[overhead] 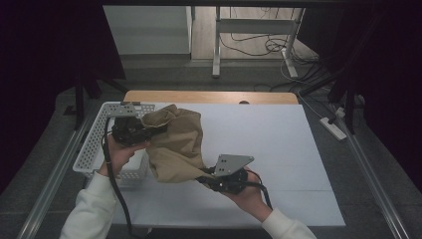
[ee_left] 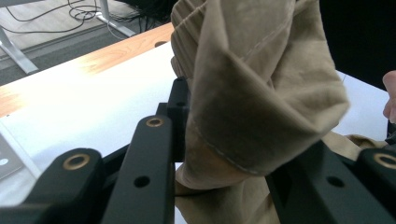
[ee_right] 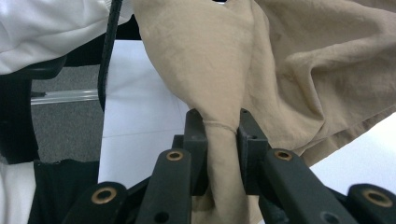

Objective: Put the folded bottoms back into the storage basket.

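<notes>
Tan cloth (overhead: 176,144) hung bunched above the white table (overhead: 278,144), beside the white basket (overhead: 92,144). Left gripper (overhead: 152,130) was clamped on its upper fold, and right gripper (overhead: 206,174) pinched its lower edge between closed jaws.

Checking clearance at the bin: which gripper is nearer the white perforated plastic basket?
Left. The left gripper hangs at the white perforated plastic basket's right side, clamped on the tan cloth garment. The right gripper grips the garment's lower edge farther right, over the white tabletop.
</notes>
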Motion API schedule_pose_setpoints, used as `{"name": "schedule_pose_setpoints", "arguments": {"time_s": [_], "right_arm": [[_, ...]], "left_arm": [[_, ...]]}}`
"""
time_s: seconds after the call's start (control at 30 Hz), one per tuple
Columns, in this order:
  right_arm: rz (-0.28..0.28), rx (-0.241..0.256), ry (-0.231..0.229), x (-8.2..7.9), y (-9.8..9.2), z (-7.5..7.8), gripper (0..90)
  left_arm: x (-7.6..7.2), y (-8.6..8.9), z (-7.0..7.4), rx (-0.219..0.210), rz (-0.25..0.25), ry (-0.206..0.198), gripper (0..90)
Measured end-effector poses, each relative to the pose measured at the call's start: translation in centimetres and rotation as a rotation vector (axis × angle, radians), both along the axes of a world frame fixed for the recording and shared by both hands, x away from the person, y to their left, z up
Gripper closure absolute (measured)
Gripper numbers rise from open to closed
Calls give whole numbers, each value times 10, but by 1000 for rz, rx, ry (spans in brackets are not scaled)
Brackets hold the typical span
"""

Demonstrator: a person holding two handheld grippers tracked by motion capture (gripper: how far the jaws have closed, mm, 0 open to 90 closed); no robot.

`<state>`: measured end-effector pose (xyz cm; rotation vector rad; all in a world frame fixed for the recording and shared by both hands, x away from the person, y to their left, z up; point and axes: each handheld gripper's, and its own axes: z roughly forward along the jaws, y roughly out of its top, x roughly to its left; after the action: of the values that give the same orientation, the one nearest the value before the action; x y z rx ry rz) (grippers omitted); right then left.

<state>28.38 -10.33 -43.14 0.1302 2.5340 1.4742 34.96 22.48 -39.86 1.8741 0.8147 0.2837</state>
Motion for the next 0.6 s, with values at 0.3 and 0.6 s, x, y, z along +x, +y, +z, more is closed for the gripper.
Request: {"name": "schedule_pose_setpoints", "arguments": {"time_s": [0.3,0.6], "right_arm": [[6,14,-4,3,8,3,771],[16,18,-4,7,16,4,771]], "left_arm": [[-1,9,2,-6,17,0,702],[-1,18,4,-11,36,-1,703]]}}
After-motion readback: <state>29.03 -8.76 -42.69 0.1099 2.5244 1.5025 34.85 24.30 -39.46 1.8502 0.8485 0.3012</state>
